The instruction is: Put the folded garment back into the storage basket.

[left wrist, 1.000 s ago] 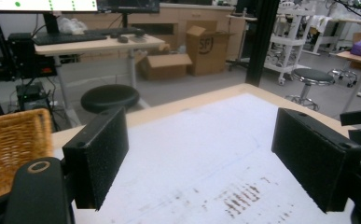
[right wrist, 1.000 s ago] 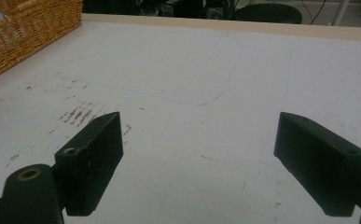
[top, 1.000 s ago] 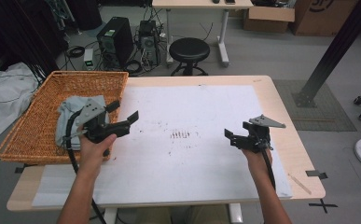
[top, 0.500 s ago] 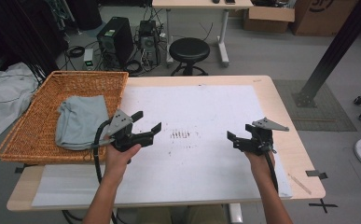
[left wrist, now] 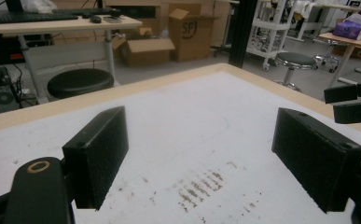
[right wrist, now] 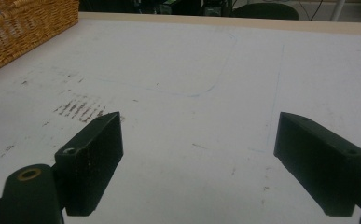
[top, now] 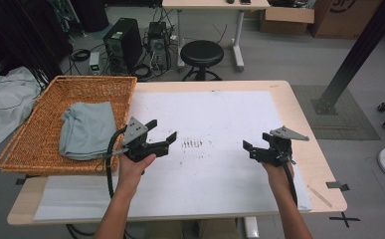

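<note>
Grey cloth (top: 87,130) folded in basket (top: 46,149): soft, light, limp; best pinched at near folded edge. Left gripper (top: 166,140) and right gripper (top: 250,148) both agape, empty

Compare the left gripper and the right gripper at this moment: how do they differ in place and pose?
The left gripper hovers beside the wicker basket holding the grey cloth; the right gripper hovers near the table's right edge. The left points rightward toward the brown marks; the right points leftward toward them. Both are open and empty.
</note>
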A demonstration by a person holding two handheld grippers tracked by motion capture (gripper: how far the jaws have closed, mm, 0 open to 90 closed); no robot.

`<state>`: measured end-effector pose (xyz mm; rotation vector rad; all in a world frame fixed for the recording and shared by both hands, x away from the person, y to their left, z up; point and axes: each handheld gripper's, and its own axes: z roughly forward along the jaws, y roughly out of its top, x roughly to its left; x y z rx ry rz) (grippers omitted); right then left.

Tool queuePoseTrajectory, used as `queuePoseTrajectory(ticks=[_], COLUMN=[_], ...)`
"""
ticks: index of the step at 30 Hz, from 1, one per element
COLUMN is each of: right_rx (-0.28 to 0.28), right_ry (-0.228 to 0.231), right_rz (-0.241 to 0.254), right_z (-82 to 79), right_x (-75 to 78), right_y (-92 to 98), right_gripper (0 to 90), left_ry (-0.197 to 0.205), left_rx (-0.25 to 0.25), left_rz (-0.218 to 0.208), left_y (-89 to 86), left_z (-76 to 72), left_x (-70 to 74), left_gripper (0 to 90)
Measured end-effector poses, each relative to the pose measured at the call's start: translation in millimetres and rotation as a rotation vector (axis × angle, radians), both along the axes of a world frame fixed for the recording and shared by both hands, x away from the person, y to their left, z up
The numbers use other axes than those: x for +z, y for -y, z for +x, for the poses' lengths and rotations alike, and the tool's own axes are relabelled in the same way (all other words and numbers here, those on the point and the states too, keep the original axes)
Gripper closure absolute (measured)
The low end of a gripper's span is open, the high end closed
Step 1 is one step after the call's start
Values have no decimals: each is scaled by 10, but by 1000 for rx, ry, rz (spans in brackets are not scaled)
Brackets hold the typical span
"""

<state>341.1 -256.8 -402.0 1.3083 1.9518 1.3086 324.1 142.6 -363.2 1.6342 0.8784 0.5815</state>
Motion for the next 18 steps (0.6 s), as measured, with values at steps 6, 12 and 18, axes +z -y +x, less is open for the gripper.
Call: queuePoseTrajectory(ticks=[6,12,18], right_rx=[3,7,12], right_ry=[7,8,8], right_rz=[-1,-3,-6], right_z=[18,18,19], right_x=[21,34,36], right_y=[-23,-64,-81], right_gripper=[152,152,152], left_ry=[-1,1,2], left_rx=[5,11,8], left_rz=[0,-4,-6], left_y=[-15,-39,-45], left_z=[10,2,6], left_x=[-3,6,5], left_gripper=[191,193,194])
